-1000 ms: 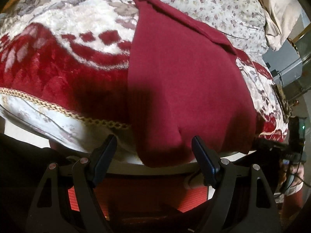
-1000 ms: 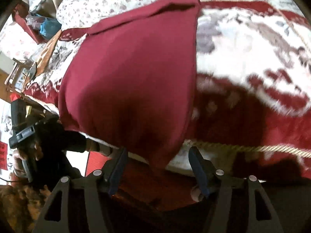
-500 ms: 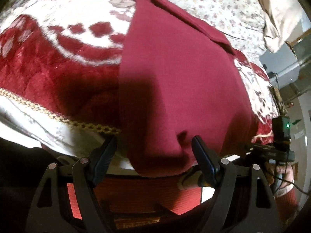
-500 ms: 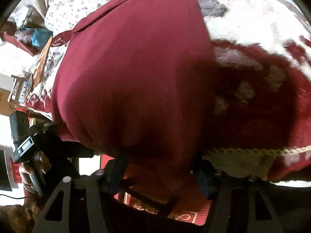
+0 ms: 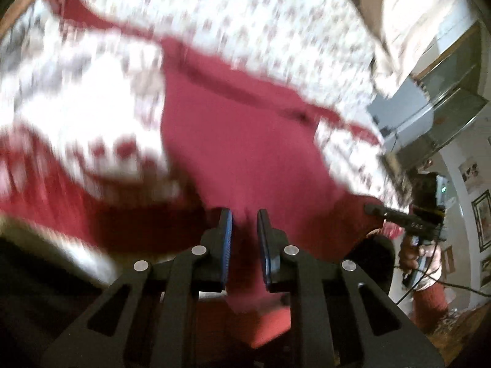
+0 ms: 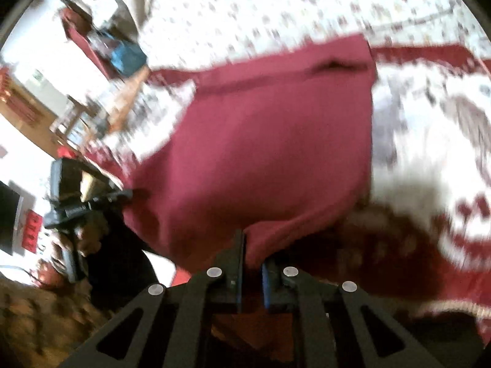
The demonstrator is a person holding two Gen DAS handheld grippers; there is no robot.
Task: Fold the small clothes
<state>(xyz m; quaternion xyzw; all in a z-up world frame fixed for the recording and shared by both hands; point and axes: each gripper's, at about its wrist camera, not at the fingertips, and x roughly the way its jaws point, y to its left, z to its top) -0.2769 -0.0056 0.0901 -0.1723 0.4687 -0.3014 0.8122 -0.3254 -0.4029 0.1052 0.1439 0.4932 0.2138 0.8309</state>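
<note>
A dark red garment (image 5: 239, 141) lies spread on the bed, its near hem hanging over the edge. My left gripper (image 5: 244, 214) is shut on the near hem, cloth pinched between its blue pads. In the right wrist view the same garment (image 6: 260, 153) fills the middle, and my right gripper (image 6: 251, 245) is shut on its near hem at the other corner. Each gripper shows in the other's view: the right one (image 5: 414, 214) at the far right, the left one (image 6: 79, 196) at the left. Both views are motion-blurred.
The bed carries a red and white patterned blanket (image 5: 76, 122) and a floral sheet (image 5: 245, 21) further back. A pillow (image 5: 408, 15) lies at the far right. Furniture and a blue bag (image 6: 125, 58) stand beyond the bed's left side.
Both grippers have closed from wide open onto the garment's near hem. Both have lifted and moved, so the views now look further across the bed.
</note>
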